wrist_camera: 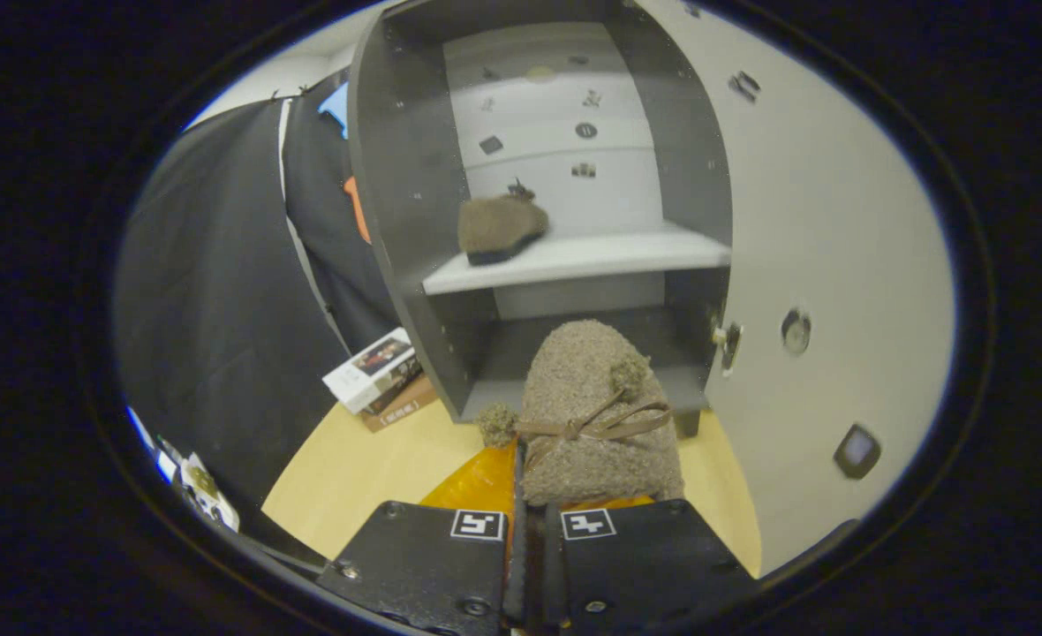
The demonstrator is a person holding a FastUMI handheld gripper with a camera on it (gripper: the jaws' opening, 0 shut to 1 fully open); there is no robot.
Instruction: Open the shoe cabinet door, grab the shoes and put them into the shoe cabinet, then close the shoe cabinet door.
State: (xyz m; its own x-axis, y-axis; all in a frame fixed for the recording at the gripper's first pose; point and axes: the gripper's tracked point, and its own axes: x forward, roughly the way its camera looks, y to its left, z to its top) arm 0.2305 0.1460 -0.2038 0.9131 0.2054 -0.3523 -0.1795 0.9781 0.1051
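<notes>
Fuzzy brown fabric covers both slippers. To the left, a white box (371,369) lies on a brown book (402,408) beside the dark grey shoe cabinet (402,177). One fuzzy brown slipper (499,228) already sits on the cabinet's white shelf (592,256). The second bow-tied slipper (596,415) is pinched in the nearly closed gripper (532,521), just short of the lower compartment. To the right, the pale cabinet door (830,247) stands open. I judge the opening done, with placing this slipper and closing left.

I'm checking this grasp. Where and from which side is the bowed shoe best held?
By its thin rear edge, from behind, as the tool, fingers nearly together, seems to pinch it now: the shoe has a broad, rounded, fuzzy body, probably too wide to span.
</notes>
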